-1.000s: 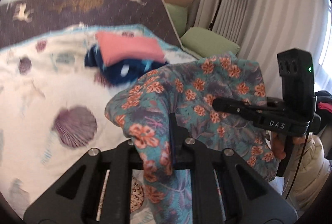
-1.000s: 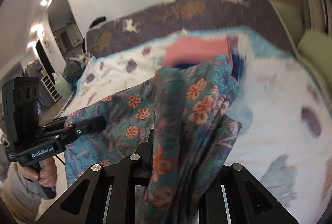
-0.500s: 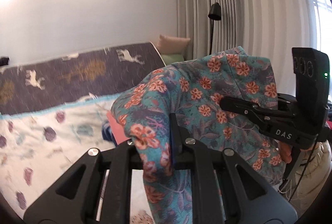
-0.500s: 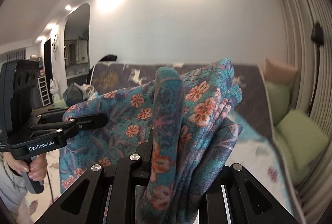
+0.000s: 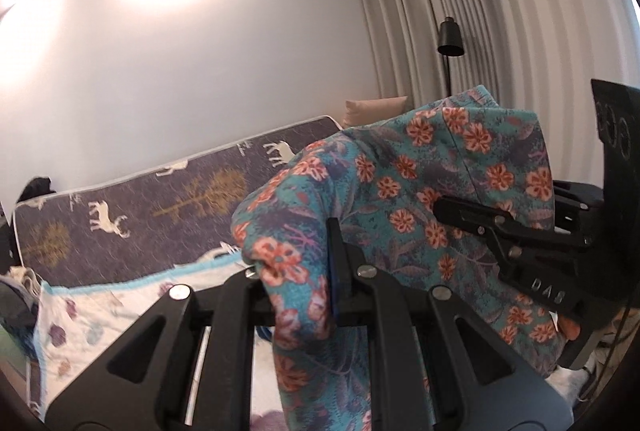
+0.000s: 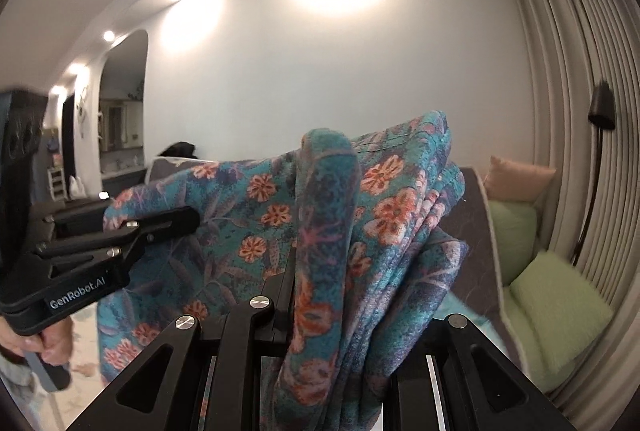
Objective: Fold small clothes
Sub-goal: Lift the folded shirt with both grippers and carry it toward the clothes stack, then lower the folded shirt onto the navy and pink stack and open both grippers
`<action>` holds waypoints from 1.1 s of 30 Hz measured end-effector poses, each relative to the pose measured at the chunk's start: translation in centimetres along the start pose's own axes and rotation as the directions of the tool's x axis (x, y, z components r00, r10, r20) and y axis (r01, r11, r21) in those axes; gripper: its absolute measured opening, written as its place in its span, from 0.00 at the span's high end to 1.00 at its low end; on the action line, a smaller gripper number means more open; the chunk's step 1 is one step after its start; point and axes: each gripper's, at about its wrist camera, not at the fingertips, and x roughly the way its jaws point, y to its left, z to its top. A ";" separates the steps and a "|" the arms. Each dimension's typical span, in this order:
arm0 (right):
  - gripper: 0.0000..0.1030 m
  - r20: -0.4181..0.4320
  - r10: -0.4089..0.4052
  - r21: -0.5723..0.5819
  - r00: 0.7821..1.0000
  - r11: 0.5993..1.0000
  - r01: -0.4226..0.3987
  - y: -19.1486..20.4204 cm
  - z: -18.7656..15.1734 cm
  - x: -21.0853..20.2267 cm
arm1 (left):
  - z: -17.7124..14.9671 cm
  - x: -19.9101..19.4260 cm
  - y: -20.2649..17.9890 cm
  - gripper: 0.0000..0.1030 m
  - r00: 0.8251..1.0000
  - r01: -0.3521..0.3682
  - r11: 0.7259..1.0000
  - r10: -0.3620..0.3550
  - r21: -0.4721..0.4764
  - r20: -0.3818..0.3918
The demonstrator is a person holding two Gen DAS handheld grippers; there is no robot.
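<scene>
A teal floral garment (image 5: pixel 404 199) with orange flowers hangs in the air between both grippers, raised above the bed. My left gripper (image 5: pixel 316 263) is shut on one edge of it. My right gripper (image 6: pixel 320 239) is shut on the other edge, where the cloth (image 6: pixel 248 215) bunches in folds over the fingers. The right gripper (image 5: pixel 472 215) shows at the right of the left wrist view. The left gripper (image 6: pixel 172 223) shows at the left of the right wrist view. The garment's lower part is hidden behind the gripper bodies.
A bed with a white shell-print cover (image 5: pixel 120 315) lies below, a dark deer-print blanket (image 5: pixel 160 215) against the wall. Green cushions (image 6: pixel 556 307) and a peach pillow (image 6: pixel 520 179) sit by the curtains. A black floor lamp (image 5: pixel 450 43) stands in the corner.
Both grippers have lifted and tilted up with the garment. The bed and the folded pink and navy pile have dropped out of view.
</scene>
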 end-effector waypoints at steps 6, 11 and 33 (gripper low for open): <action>0.84 -0.036 -0.013 -0.025 0.999 1.000 0.012 -0.8 -2.4 5.7 | -3.5 7.2 1.6 0.85 0.998 0.014 0.999 -0.017 -0.048 -0.062; 0.84 -0.153 0.051 0.171 0.987 0.985 -0.024 -4.6 -6.0 11.9 | -6.2 11.9 0.0 0.85 0.990 -0.008 0.996 0.021 0.091 -0.143; 0.78 -0.472 0.095 0.315 0.876 0.947 0.068 -9.1 -20.2 39.5 | -22.0 38.8 5.6 0.78 0.888 -0.110 0.990 0.138 0.088 -0.438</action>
